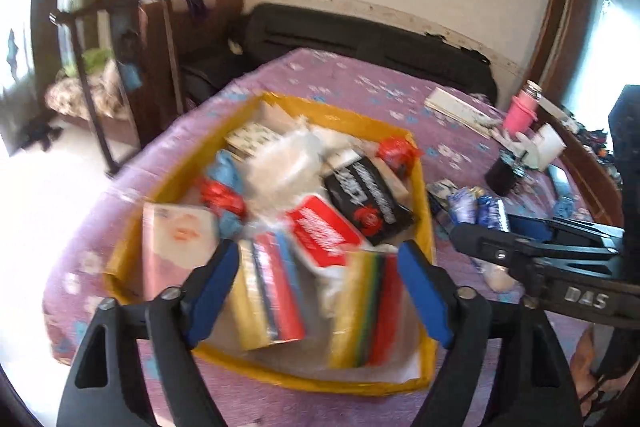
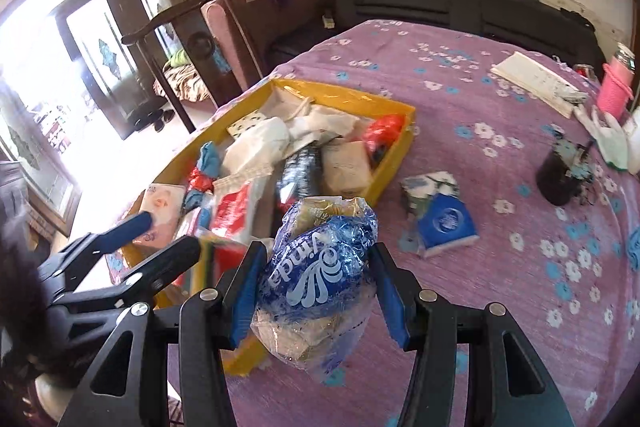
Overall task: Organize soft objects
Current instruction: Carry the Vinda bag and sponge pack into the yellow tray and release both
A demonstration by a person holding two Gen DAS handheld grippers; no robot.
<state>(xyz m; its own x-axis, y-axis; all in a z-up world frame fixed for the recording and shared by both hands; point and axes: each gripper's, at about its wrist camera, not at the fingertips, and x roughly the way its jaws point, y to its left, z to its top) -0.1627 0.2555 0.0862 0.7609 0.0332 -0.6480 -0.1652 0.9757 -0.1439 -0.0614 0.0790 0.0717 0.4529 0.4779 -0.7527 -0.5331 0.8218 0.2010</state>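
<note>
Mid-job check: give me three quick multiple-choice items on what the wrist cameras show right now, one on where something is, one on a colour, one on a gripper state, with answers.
1. Where does the small blue tissue pack lie?
A. inside the box
B. on the purple flowered tablecloth, outside the box
C. on the floor

2. What colour is the shallow cardboard box that holds the soft goods?
A. yellow
B. green
C. white

3. What is the right gripper doing?
A. hanging open and empty
B. shut on a red pouch
C. shut on the crinkled blue and clear plastic tissue bag

Answers: 1 B, the pack rests on the cloth right of the box wall. 2 A, its walls are yellow in both views. 3 C, both blue pads press the bag's sides.
</note>
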